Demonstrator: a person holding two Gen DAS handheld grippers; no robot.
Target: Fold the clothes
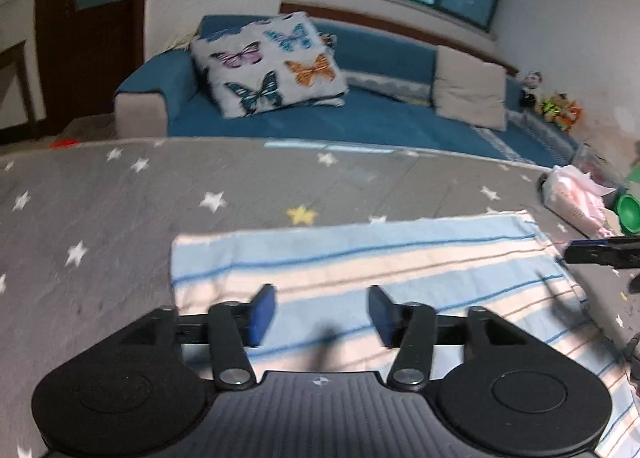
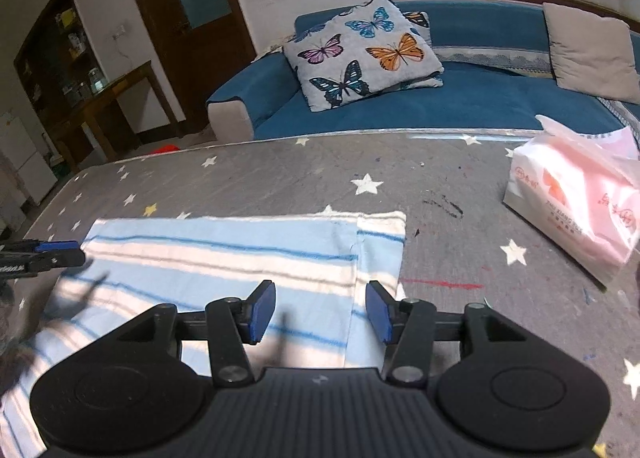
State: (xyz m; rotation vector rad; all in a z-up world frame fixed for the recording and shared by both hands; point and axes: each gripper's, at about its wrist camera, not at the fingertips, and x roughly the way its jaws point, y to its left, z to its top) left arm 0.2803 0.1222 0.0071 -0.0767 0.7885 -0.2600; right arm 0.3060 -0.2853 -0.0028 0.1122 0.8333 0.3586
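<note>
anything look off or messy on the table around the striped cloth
The striped cloth lies flat but its right end shows a lower layer poking past the upper edge. The star-print table cover carries dark scribbles and a red streak near the tissue pack.

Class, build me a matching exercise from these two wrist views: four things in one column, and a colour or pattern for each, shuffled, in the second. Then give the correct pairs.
Things:
1. folded cloth
2. table cover
3. front sofa cushion
4. tissue pack

Descriptions:
A. grey with stars
B. pink and white
C. pale blue and white stripes
D. butterfly print

Pairs: 1-C, 2-A, 3-D, 4-B
</note>
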